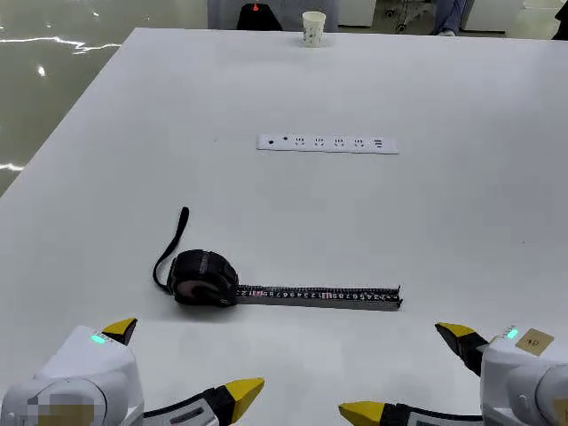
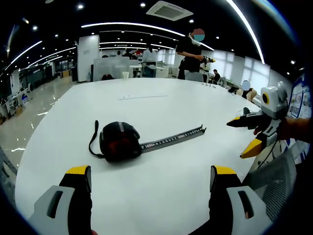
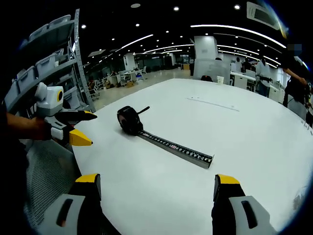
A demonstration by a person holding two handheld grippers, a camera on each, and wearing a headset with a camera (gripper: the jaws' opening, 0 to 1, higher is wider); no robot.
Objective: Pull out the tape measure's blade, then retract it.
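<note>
A black tape measure lies on the white table, its blade pulled out to the right and lying flat. A black wrist strap trails from the case. My left gripper hovers open near the table's front edge, just short of the case. Over at the front right my right gripper is open too, below the blade's hooked tip. In the right gripper view the case and blade lie ahead, with the left gripper at the left. Neither gripper touches the tape.
A white power strip lies flat in the middle of the table. A paper cup stands at the far edge. Several people stand beyond the table. Shelving rises beside the table's left end.
</note>
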